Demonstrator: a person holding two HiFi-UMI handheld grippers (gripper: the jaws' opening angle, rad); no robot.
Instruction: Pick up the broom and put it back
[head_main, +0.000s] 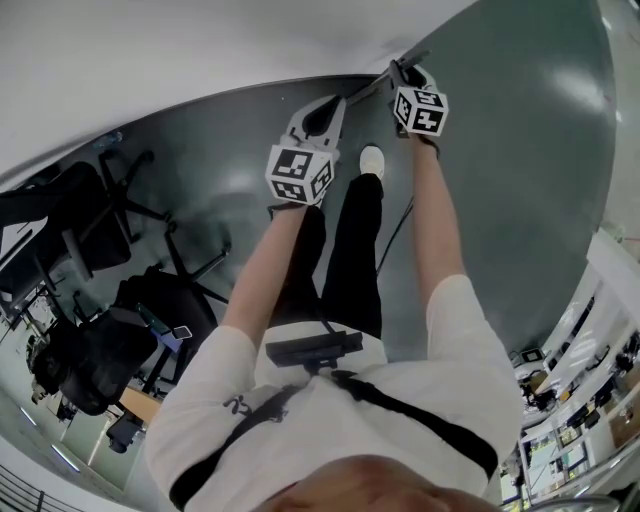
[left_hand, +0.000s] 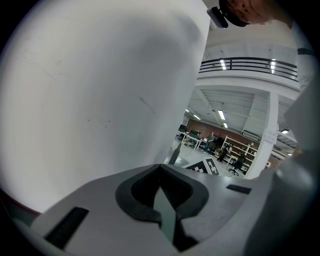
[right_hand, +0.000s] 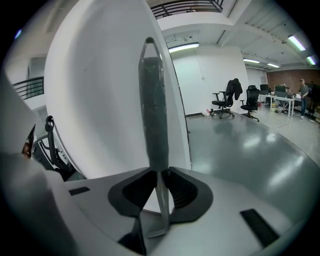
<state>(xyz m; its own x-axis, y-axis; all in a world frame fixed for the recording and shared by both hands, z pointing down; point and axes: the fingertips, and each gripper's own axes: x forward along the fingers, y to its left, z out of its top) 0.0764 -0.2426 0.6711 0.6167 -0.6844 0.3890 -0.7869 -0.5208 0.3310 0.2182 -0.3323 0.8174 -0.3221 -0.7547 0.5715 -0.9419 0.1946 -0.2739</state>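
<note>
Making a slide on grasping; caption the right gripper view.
Right gripper shut on the broom handle, with a white wall behind and grey floor beyond.

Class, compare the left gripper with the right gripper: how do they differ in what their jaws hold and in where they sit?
The right gripper is shut on the broom handle; the left gripper has its jaws together on nothing. In the head view the right gripper reaches nearer the white wall than the left gripper does. Both face that wall.
</note>
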